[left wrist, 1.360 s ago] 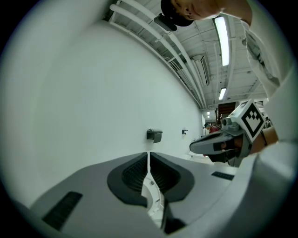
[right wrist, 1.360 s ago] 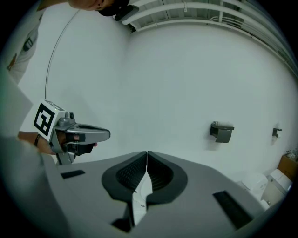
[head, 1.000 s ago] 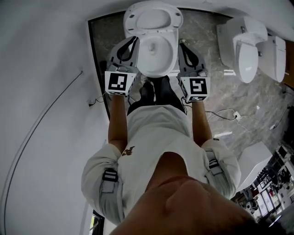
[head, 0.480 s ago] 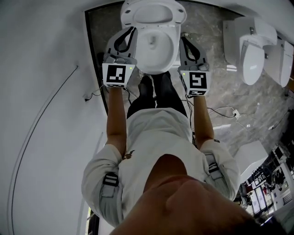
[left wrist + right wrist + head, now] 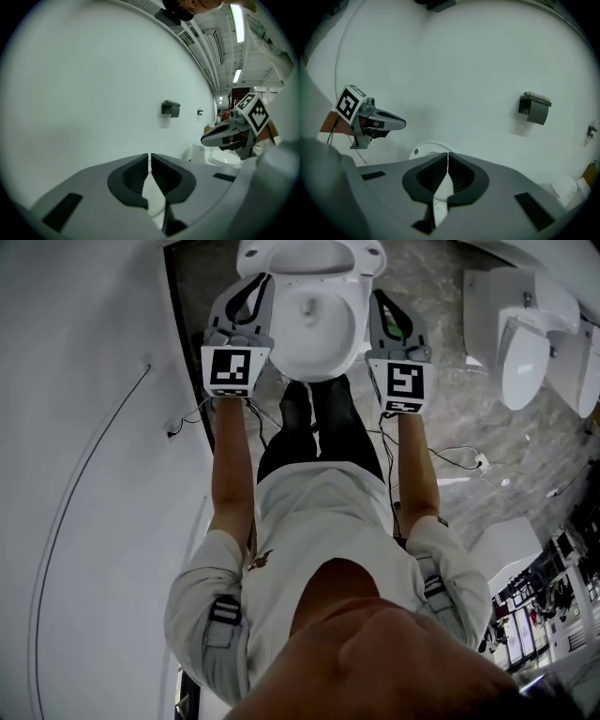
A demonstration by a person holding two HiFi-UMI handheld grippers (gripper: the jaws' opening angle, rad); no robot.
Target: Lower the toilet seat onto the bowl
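No readable text, brands or numbers. Left gripper (image 5: 253, 282) and right gripper (image 5: 382, 296) carry square coded markers (image 5: 231, 369) — patterns only, no lettering.

The toilet (image 5: 319, 329) is showing white against a grey marbled floor (image 5: 450, 399). The left gripper (image 5: 249, 285) and right gripper (image 5: 384, 298) are showing grey, their cubes (image 5: 230, 369) patterned in black-and-white squares.

white wall (image 5: 56, 352), grey marbled floor (image 5: 450, 399)
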